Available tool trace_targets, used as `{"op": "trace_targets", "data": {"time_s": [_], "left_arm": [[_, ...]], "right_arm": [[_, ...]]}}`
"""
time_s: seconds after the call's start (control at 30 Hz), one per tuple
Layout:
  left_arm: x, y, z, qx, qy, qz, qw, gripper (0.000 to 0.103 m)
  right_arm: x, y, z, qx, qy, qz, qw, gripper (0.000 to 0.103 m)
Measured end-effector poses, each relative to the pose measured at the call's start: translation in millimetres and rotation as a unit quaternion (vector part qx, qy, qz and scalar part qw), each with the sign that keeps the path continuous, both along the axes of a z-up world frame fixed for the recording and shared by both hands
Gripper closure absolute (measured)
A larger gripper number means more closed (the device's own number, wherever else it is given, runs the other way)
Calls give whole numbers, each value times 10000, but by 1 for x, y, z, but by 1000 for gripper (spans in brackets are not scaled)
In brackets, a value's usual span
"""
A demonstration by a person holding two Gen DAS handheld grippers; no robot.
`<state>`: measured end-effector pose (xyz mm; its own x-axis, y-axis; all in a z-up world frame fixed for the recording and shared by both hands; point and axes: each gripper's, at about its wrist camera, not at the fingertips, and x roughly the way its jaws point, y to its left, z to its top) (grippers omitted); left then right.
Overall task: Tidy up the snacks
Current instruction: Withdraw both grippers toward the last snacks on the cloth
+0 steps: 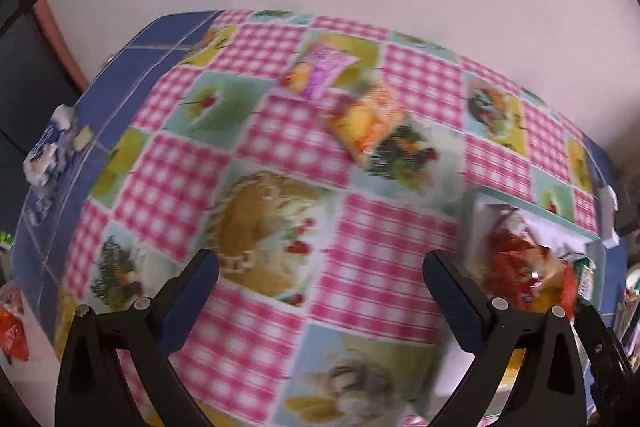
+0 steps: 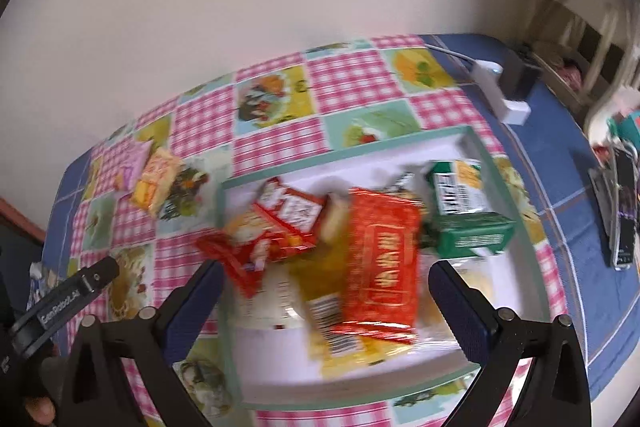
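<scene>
A pale green tray (image 2: 472,143) holds several snack packs: a red wafer pack (image 2: 380,259), a green pack (image 2: 468,227), red and white packs (image 2: 288,215) and yellow ones. The tray (image 1: 560,223) also shows at the right of the left wrist view. Two loose snacks lie on the checked tablecloth: a yellow-orange pack (image 1: 368,123) (image 2: 156,179) and a pink pack (image 1: 324,71) (image 2: 134,159). My left gripper (image 1: 320,267) is open above the cloth, nothing between its fingers. My right gripper (image 2: 324,277) is open over the tray. The left gripper's finger (image 2: 80,291) shows at the right view's left edge.
A blue cloth (image 2: 572,211) lies under the checked one. A white charger block with cable (image 2: 500,87) and a dark box sit at the far right corner. Crumpled blue-white wrappers (image 1: 52,147) lie at the table's left edge. A plain wall stands behind the table.
</scene>
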<state>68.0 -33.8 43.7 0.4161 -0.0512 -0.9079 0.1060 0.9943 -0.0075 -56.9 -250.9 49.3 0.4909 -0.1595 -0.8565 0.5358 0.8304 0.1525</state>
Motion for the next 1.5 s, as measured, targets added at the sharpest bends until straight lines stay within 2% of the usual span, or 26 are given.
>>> {"op": "trace_targets", "data": {"time_s": [0.5, 0.8, 1.07, 1.2, 1.33, 1.5], "left_arm": [[29, 93, 5, 16, 16, 793, 9968, 1], [39, 123, -6, -178, 181, 1065, 9940, 1], [51, 113, -17, -336, 261, 870, 9953, 1], [65, 104, -14, -564, 149, 617, 9964, 1], [84, 98, -9, -505, 0, 412, 9979, 1], [111, 94, -7, -651, -128, 139, 9977, 1]], "right_arm": [[51, 92, -8, 26, 92, 928, 9956, 0], [72, 118, -19, -57, 110, 1253, 9920, 0], [81, 106, -23, 196, -50, 1031, 9945, 0], [93, 102, -17, 147, -129, 927, 9955, 0], [111, 98, -12, 265, -176, 888, 9955, 0], [141, 97, -10, 286, -109, 888, 9956, 1]]}}
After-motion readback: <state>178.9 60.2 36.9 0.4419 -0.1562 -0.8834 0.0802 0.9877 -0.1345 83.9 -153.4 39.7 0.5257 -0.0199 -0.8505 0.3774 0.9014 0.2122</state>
